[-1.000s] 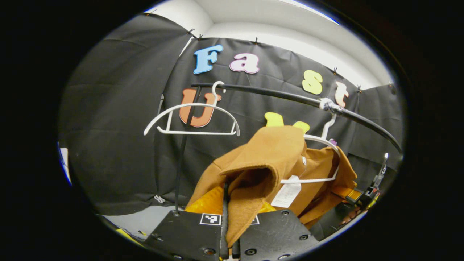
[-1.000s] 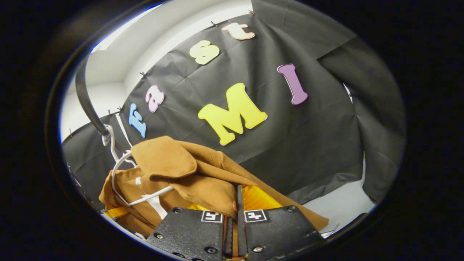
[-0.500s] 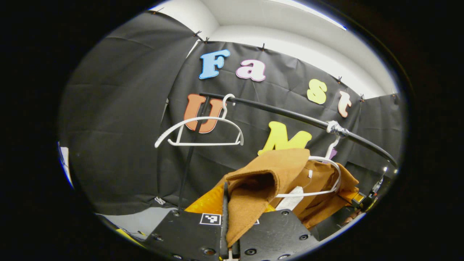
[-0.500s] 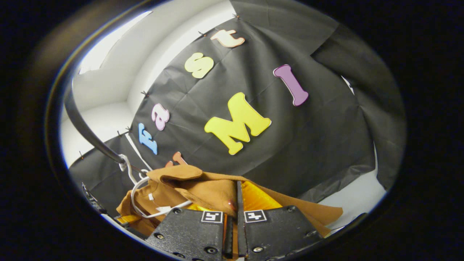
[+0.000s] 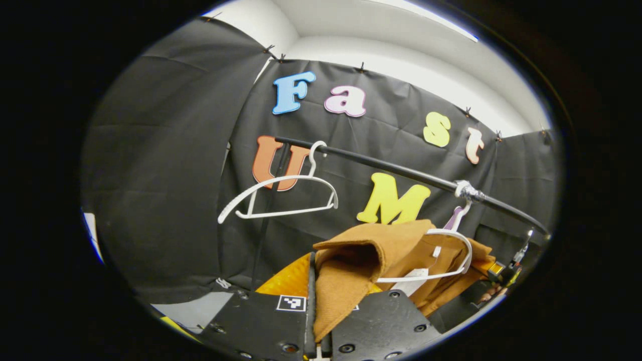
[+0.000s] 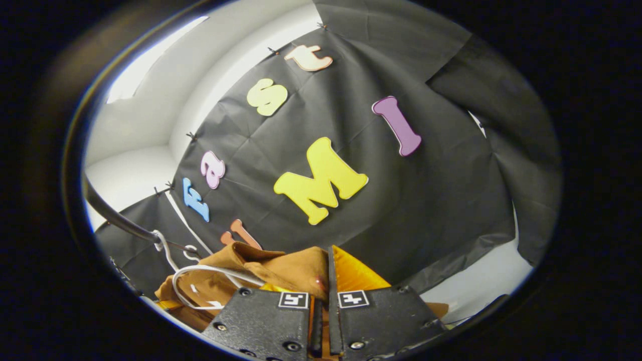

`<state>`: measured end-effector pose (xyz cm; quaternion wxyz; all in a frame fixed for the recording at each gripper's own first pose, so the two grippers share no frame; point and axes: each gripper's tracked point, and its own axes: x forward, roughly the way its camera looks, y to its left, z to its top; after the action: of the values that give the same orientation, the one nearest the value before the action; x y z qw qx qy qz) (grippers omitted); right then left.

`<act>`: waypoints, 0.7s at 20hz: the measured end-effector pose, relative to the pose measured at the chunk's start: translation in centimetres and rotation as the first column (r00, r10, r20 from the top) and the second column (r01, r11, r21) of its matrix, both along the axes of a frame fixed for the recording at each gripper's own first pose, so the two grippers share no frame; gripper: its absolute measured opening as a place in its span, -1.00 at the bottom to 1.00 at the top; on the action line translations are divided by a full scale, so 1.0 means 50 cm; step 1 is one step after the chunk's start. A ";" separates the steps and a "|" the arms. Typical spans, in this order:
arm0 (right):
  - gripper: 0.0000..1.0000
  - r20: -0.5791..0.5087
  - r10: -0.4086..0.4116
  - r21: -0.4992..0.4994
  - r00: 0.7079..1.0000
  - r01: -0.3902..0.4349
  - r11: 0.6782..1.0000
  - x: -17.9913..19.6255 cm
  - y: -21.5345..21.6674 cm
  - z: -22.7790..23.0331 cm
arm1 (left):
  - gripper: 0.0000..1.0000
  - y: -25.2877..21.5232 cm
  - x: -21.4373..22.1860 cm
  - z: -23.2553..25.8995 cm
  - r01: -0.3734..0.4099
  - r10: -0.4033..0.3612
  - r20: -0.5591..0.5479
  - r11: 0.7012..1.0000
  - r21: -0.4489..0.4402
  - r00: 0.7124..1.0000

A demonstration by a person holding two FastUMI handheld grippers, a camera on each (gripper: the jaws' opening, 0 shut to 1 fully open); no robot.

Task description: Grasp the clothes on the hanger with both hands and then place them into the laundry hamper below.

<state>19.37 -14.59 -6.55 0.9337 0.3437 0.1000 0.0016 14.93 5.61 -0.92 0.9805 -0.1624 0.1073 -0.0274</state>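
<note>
Fingers of the left gripper [image 5: 317, 326] pinch a fold of the brown garment [image 5: 381, 250], which drapes off a white hanger [image 5: 441, 253] on the black rail [image 5: 401, 173]. The right gripper [image 6: 325, 321] clamps the same cloth. Its lower part is cut off.

Tan-brown jacket of coarse woven cloth [image 5: 351, 296]: matt, with a fine ribbed or twill grain (clearest where it folds). Its lining, bright yellow-orange fabric [image 5: 288, 281], looks smoother, with a faint sheen. Thin white plastic hanger under the jacket [image 5: 454, 250]: smooth, slightly glossy. Second bare white plastic hanger [image 5: 281, 193], same finish. Black round rail [image 5: 391, 169]: smooth, semi-gloss, probably metal or coated tube. White paper-like tag at the collar [image 5: 409, 283]. Black booth wall cloth [image 5: 165, 165]: matt, creased.
</note>
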 end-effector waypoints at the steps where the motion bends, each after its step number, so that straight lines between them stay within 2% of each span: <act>1: -0.83 -0.008 -0.001 0.015 1.000 0.001 1.000 0.005 -0.001 -0.010 | -0.82 -0.002 0.002 -0.002 0.004 -0.004 -0.005 1.000 -0.014 1.000; 5: -0.83 -0.052 0.010 0.080 0.999 -0.006 0.997 0.021 0.001 -0.061 | -0.82 0.007 0.015 -0.003 0.026 -0.027 -0.019 0.998 -0.059 0.999; 9: -0.88 -0.086 0.039 0.122 0.995 -0.028 0.992 0.041 0.007 -0.089 | -0.82 0.023 0.033 -0.004 0.042 -0.049 -0.046 0.989 -0.140 0.998; 14: -0.83 -0.139 0.078 0.163 0.987 -0.055 0.985 0.047 0.029 -0.148 | -0.82 0.055 0.031 -0.048 0.013 -0.031 -0.092 0.981 -0.193 0.995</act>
<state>21.72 -13.13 -13.93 0.8931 0.4125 0.1788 0.0159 16.49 8.34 -3.31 0.9537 -0.2560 0.1524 -0.0405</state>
